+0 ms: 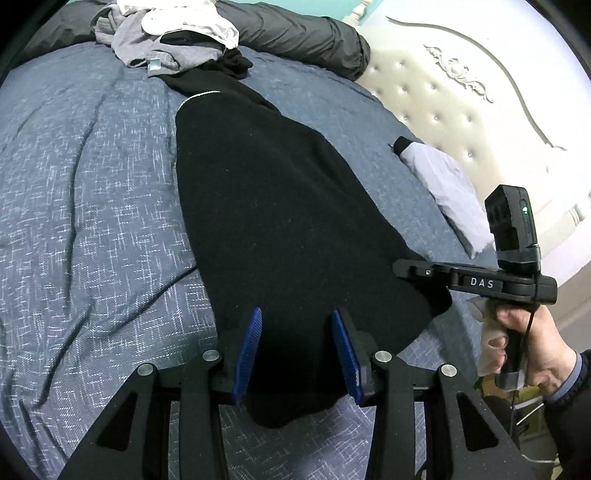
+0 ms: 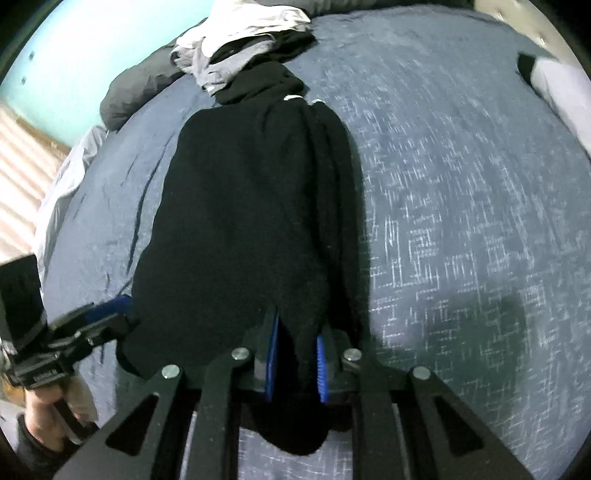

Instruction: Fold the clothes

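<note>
A black garment lies lengthwise on the blue bedspread, stretching away toward the far clothes pile. My left gripper is open, its blue pads standing apart over the garment's near edge. My right gripper has its pads close together with a fold of the black garment between them at its near right corner. In the left wrist view the right gripper reaches in from the right at the garment's edge. In the right wrist view the left gripper shows at the garment's left edge.
A pile of grey, white and black clothes lies at the far end, with a dark rolled duvet behind it. A pale garment lies by the cream padded headboard. The bed's edge and a wooden floor lie left in the right wrist view.
</note>
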A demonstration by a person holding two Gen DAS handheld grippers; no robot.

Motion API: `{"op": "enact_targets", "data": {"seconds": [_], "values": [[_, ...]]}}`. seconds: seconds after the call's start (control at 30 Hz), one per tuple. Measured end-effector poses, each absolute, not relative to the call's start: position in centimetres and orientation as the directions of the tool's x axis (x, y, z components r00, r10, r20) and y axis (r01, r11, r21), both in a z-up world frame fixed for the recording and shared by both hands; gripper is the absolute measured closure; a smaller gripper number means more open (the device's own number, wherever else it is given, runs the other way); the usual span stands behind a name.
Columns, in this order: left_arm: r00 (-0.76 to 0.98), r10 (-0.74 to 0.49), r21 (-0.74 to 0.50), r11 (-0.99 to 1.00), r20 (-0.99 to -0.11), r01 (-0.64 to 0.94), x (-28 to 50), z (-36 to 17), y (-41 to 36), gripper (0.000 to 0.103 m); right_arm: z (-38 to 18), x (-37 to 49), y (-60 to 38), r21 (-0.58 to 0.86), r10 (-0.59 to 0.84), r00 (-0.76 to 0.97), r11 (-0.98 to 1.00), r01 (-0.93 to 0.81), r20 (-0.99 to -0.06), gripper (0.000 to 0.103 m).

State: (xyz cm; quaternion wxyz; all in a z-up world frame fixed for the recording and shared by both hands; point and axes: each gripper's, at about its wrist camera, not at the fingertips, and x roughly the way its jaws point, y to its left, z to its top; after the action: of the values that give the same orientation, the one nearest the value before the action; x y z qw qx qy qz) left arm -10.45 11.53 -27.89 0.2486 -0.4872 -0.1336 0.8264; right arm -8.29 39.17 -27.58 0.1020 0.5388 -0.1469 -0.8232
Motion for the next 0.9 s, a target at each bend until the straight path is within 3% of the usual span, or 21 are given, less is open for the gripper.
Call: {"op": "enact_targets", "data": {"seconds": [0.2, 0.33, 0.5, 0.57, 0.7, 0.9], "values": [[-0.400, 0.532, -0.456, -0.847, -0.746, -0.273, -10.6, -28.2, 11.7, 0.059, -26.1, -8.5, 39.8, 0.375, -0.331, -0.412, -0.927, -0.028, -0.849, 0.076], [-0.400, 0.532, -0.459, -0.846, -0.746, -0.270, -10.6, -28.2, 11.7, 0.058, -22.8, -7.3, 39.4, 0.323, -0.276, -0.498, -0.946, -0.010, -0.822, 0.076], [-0.402, 0.528, -0.455, -0.849, -0.748, -0.269, -10.5, -28.2, 11.8, 0.058, -22.4, -6.8, 36.8, 0.369, -0.366, -0.469, -0.925, 0.090, -0.804, 0.076], [-0.401, 0.530, -0.457, -0.848, -0.747, -0.269, -10.5, -28.2, 11.7, 0.058, -24.0, -7.0, 35.5, 0.314, -0.326, -0.427, -0.944, 0.100, -0.844, 0.081], [-0.390, 0.543, -0.468, -0.840, -0.744, -0.276, -10.5, -28.2, 11.7, 0.058, -27.4, -7.1, 36.4, 0.300, -0.282, -0.388, -0.954, 0.014, -0.877, 0.102], [-0.386, 0.540, -0.462, -0.841, -0.748, -0.281, -10.5, -28.2, 12.0, 0.058, -29.1, -7.5, 37.4, 0.323, -0.286, -0.397, -0.946, -0.029, -0.872, 0.103]]}}
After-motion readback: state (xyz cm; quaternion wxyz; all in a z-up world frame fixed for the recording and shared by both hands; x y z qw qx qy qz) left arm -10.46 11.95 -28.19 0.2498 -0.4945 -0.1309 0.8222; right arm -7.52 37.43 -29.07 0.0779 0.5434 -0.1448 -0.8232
